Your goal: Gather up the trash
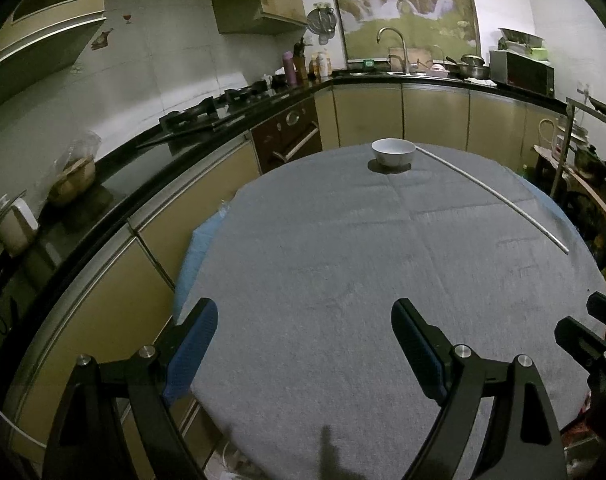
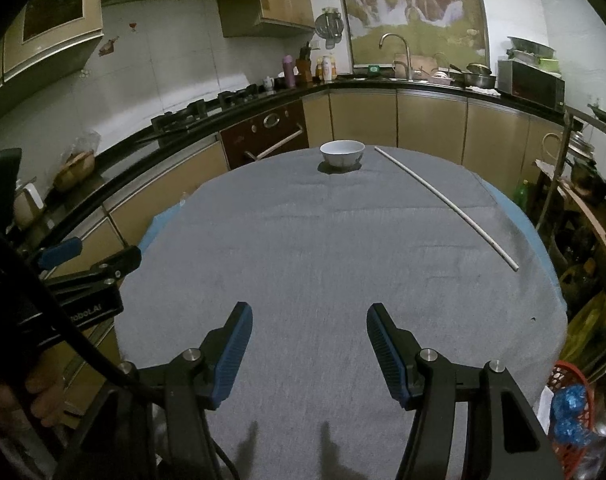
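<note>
Though dim, the red basket (image 2: 579,384) seemingly holds blue wrappers (image 2: 569,398).

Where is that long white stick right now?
The stick lies on the grey table, running from beside the bowl diagonally toward the right edge.

Black gripper (image 2: 309,344) frames, blue ribbed pads (image 2: 231,354), silver screws (image 2: 427,355).

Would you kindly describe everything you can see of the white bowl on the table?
The white bowl is small, round and glossy, ceramic by its look, on a narrow foot. It stands upright at the far end of the grey tablecloth, apart from the long white rod to its right. Its inside looks empty from here. Nothing but the cloth touches it.
</note>
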Action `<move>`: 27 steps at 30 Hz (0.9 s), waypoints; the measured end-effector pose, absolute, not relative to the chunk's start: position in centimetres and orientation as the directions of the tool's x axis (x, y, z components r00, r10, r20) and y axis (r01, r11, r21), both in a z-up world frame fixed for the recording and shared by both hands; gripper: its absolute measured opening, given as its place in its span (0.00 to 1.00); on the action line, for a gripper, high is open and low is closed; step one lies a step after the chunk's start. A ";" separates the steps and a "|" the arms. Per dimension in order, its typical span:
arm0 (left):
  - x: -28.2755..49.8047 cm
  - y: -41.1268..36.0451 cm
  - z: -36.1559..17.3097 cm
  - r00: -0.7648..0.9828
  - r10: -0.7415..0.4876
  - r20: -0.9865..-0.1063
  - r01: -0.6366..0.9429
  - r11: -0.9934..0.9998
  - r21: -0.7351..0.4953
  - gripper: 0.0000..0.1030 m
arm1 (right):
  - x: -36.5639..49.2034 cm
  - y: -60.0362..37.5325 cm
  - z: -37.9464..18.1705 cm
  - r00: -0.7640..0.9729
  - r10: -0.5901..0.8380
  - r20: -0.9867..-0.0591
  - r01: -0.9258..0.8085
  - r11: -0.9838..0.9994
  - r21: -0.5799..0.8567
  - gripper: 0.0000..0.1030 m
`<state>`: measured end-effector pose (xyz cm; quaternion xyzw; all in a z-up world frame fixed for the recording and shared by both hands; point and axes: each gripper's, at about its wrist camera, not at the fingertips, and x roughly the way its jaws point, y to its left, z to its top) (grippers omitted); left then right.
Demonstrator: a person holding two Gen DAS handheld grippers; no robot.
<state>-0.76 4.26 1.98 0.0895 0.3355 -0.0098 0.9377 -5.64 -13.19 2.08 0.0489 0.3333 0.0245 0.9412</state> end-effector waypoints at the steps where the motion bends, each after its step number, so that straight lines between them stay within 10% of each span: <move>1: -0.8 4.2 2.0 0.774 0.041 -0.632 0.079 0.984 0.161 0.86 | -5.6 -13.2 2.0 0.776 0.079 -0.626 -0.013 0.994 0.109 0.62; 27: -1.3 3.3 2.2 0.778 0.043 -0.626 0.089 0.980 0.178 0.86 | -6.6 -14.1 1.9 0.781 0.087 -0.618 -0.002 0.991 0.137 0.62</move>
